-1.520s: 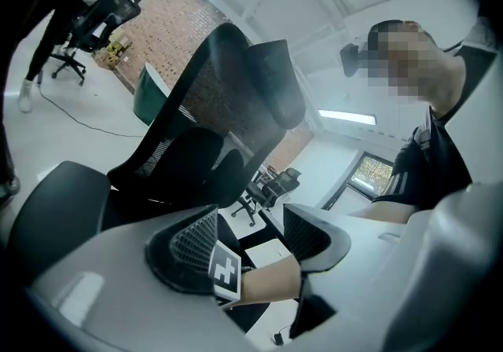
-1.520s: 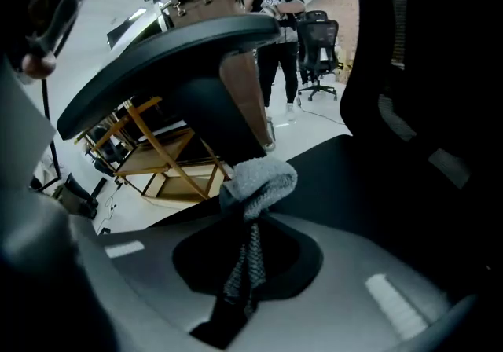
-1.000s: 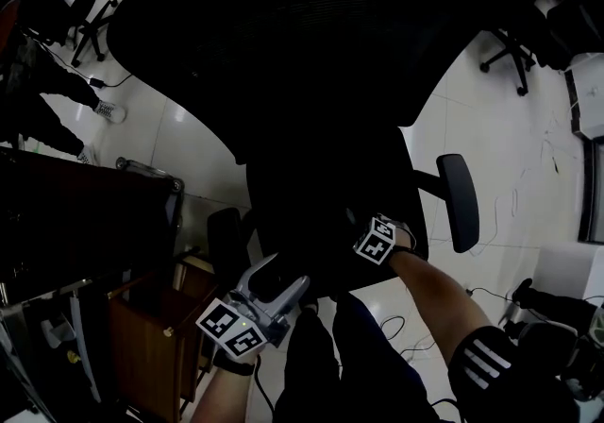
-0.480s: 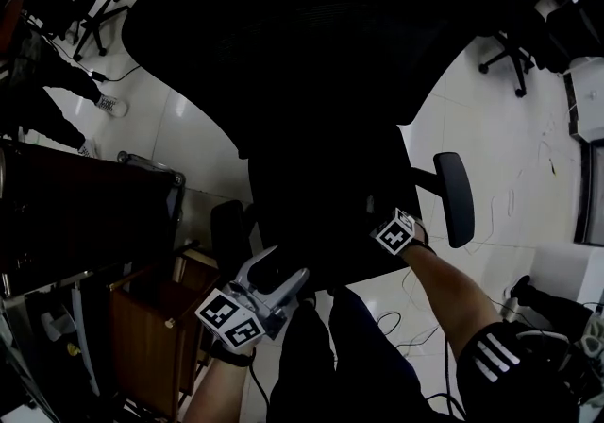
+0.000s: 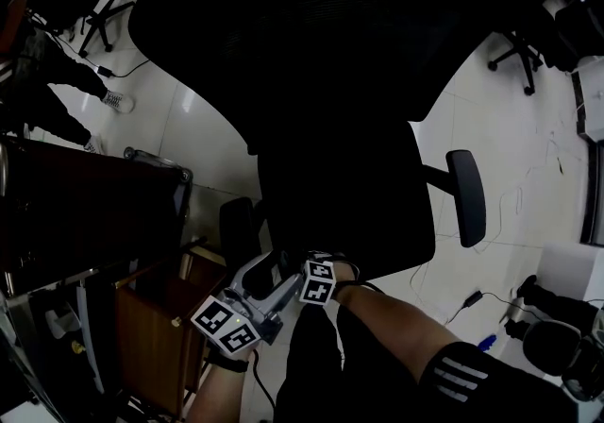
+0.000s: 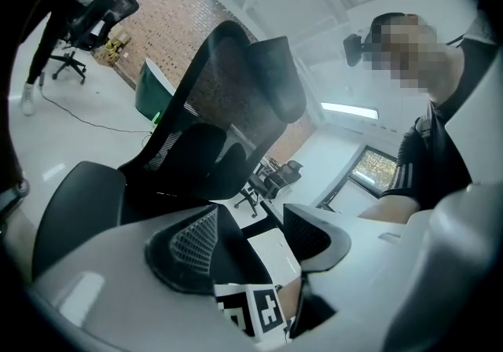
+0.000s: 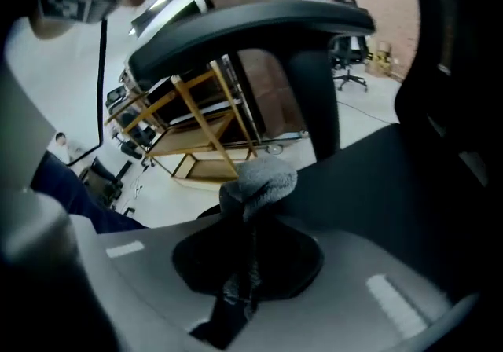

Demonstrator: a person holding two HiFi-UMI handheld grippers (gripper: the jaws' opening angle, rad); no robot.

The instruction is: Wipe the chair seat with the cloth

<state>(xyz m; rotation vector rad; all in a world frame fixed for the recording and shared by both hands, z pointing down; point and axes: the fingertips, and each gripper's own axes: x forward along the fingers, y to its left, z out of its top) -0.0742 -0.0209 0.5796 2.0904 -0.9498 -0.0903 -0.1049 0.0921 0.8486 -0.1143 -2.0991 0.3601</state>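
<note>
The black office chair's seat (image 5: 349,204) fills the middle of the head view, below its tall backrest (image 5: 321,25). My right gripper (image 5: 316,270) is at the seat's near left corner, with its marker cube showing. In the right gripper view it (image 7: 253,209) is shut on a grey cloth (image 7: 259,181) that rests against the dark seat (image 7: 385,185) under an armrest (image 7: 259,28). My left gripper (image 5: 266,281) stands open just left of it, off the seat. In the left gripper view its jaws (image 6: 251,236) hold nothing and face the backrest (image 6: 228,99).
A brown wooden cabinet (image 5: 151,317) and a dark desk (image 5: 85,213) stand close on the left. The chair's armrests (image 5: 467,196) jut out at both sides. Other office chairs (image 5: 514,53), floor cables and a person's shoe (image 5: 113,102) lie farther off. A wooden shelf (image 7: 196,115) shows behind the armrest.
My right gripper has swept left with the cloth along the seat's near edge, from the right front to the left corner beside my left gripper. The left gripper has barely moved.
</note>
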